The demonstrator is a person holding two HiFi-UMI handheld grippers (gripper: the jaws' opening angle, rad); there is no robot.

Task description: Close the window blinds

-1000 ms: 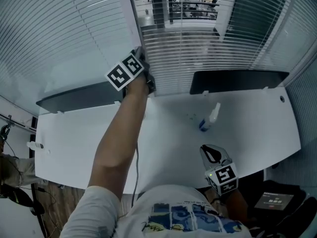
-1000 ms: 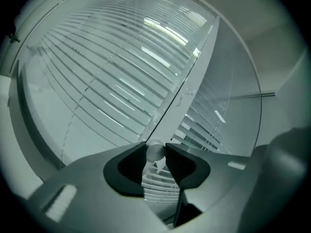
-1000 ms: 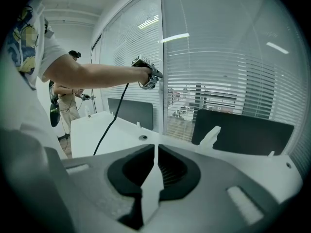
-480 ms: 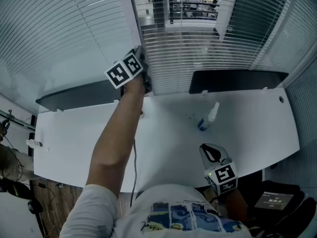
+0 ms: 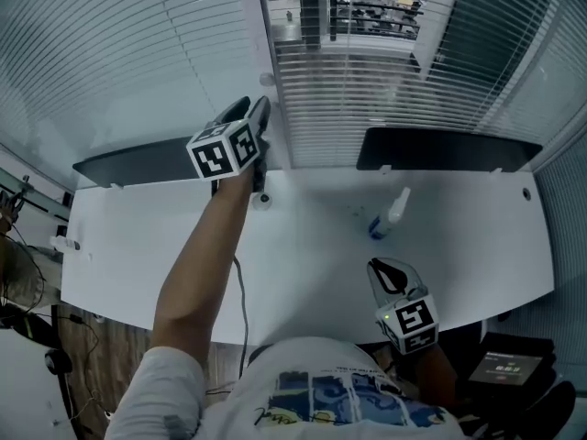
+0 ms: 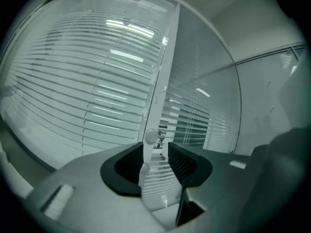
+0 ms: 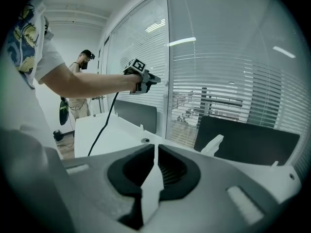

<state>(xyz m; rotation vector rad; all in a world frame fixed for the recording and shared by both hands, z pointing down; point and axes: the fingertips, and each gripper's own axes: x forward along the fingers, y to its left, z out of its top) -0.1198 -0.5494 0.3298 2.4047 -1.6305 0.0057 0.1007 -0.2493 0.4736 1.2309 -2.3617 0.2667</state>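
The window blinds hang behind a white table (image 5: 303, 255). The left panel's slats (image 5: 119, 53) lie flat. Through the gaps in the middle panel's slats (image 5: 367, 71) an office shows. My left gripper (image 5: 260, 110) is raised at the white window post (image 5: 266, 26) between the two panels, and its jaws are opening. In the left gripper view a white upright bar (image 6: 156, 115) with two small round knobs runs between the jaws of the left gripper (image 6: 163, 159), near the left one, and the pads do not press it. My right gripper (image 5: 393, 278) is low by my body, shut and holding nothing.
A white spray bottle (image 5: 390, 214) lies on the table. Two dark panels (image 5: 440, 147) (image 5: 138, 163) stand along the table's far edge, and a round grommet (image 5: 263, 200) sits below the left gripper. Another person (image 7: 80, 81) stands at far left. A lit screen (image 5: 504, 369) sits at bottom right.
My left gripper has drawn back a little from the blinds and now points up at the window post. Its jaws stand wider. The right gripper has stayed put.
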